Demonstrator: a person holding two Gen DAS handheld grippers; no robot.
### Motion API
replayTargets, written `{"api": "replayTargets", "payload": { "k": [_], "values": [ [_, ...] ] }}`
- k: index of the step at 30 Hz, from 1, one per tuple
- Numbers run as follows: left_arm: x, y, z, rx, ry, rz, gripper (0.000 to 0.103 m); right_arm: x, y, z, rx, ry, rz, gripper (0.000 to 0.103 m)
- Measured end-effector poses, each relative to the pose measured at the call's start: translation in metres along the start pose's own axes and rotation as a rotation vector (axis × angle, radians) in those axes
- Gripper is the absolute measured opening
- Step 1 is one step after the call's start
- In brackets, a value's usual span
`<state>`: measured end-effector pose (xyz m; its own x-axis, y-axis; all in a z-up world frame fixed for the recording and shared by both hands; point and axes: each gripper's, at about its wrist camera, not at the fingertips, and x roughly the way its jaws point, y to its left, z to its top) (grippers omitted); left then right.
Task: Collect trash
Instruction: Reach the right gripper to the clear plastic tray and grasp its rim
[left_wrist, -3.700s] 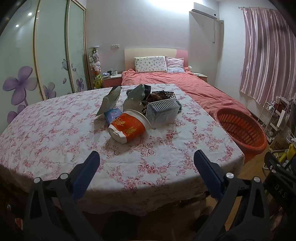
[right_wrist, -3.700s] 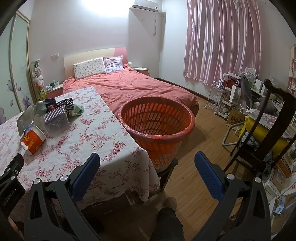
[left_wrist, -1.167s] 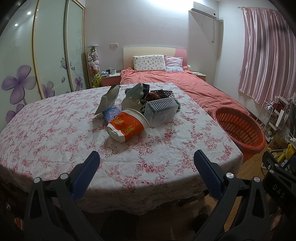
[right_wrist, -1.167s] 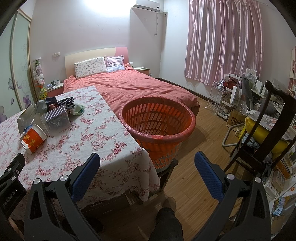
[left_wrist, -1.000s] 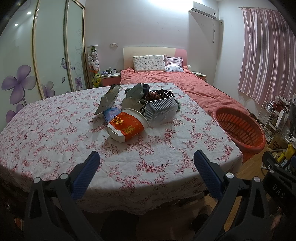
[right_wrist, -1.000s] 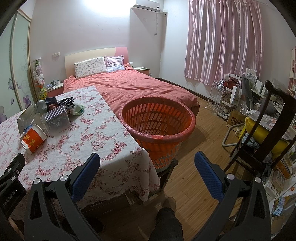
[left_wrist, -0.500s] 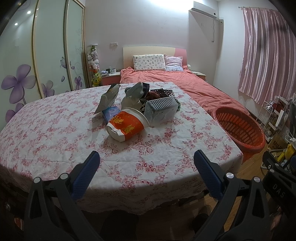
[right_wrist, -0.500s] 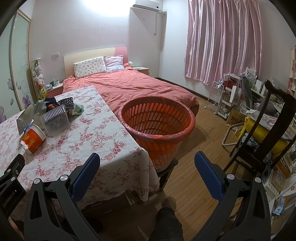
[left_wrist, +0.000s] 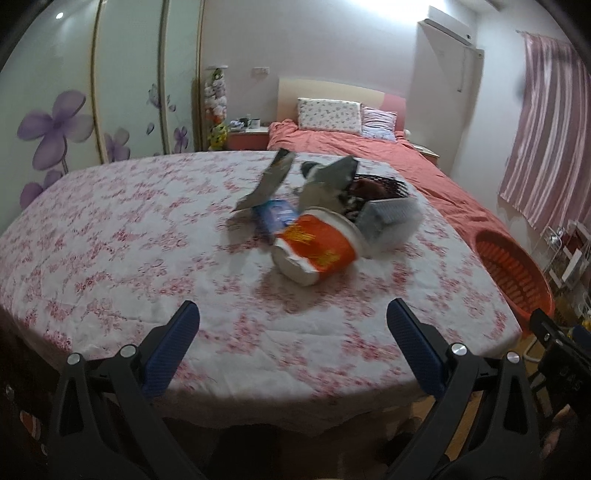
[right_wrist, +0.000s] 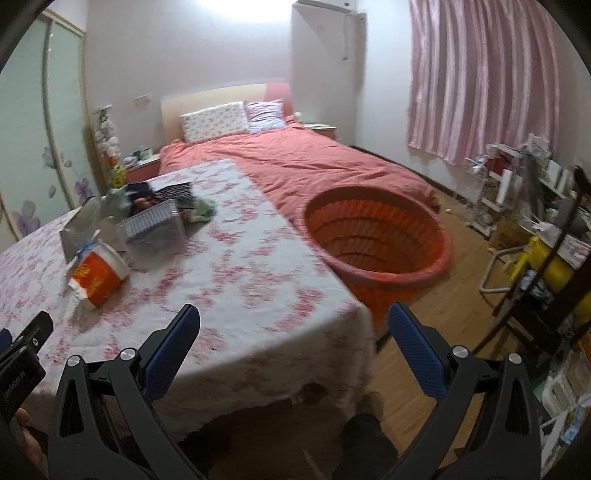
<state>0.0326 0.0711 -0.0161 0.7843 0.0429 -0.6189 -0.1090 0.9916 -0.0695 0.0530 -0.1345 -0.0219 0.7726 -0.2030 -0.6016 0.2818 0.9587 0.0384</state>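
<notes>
The trash pile (left_wrist: 325, 218) sits untouched on the flowered table (left_wrist: 110, 240), ahead of the left gripper (left_wrist: 291, 343) and slightly to its right: an orange-and-white paper tub (left_wrist: 317, 251) nearest, a clear ridged plastic box (left_wrist: 391, 221) behind it, foil wrappers (left_wrist: 269, 181) and a blue packet (left_wrist: 277, 216) beyond. Nothing is collected yet. The orange basket (right_wrist: 376, 236) stands on the floor straight ahead of the right gripper (right_wrist: 293, 345) and looks empty, so every piece is left. Both grippers are spread wide, holding nothing. The tub carries yellow printing, too blurred to read.
</notes>
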Motion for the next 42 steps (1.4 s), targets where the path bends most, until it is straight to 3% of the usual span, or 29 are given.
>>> {"api": "replayTargets", "payload": {
  "k": [9,15,23,34,42],
  "values": [
    [0.023,0.046,0.016,-0.048,-0.001,0.017,0.099,0.031,0.06,0.033,-0.022,0.004,0.141,0.093],
    [0.032,0.066,0.022,-0.081,0.002,0.02,0.099,0.059,0.104,0.061,-0.012,0.003,0.186,0.093],
    [0.041,0.075,0.025,-0.083,0.012,0.015,0.099,0.094,0.141,0.068,-0.063,0.042,0.145,0.093],
    [0.053,0.075,0.023,-0.091,0.03,-0.012,0.099,0.084,0.09,0.05,-0.077,0.035,0.028,0.093],
    [0.054,0.065,0.024,-0.071,0.027,-0.032,0.099,0.091,0.061,0.039,-0.014,0.092,0.044,0.092]
  ]
}}
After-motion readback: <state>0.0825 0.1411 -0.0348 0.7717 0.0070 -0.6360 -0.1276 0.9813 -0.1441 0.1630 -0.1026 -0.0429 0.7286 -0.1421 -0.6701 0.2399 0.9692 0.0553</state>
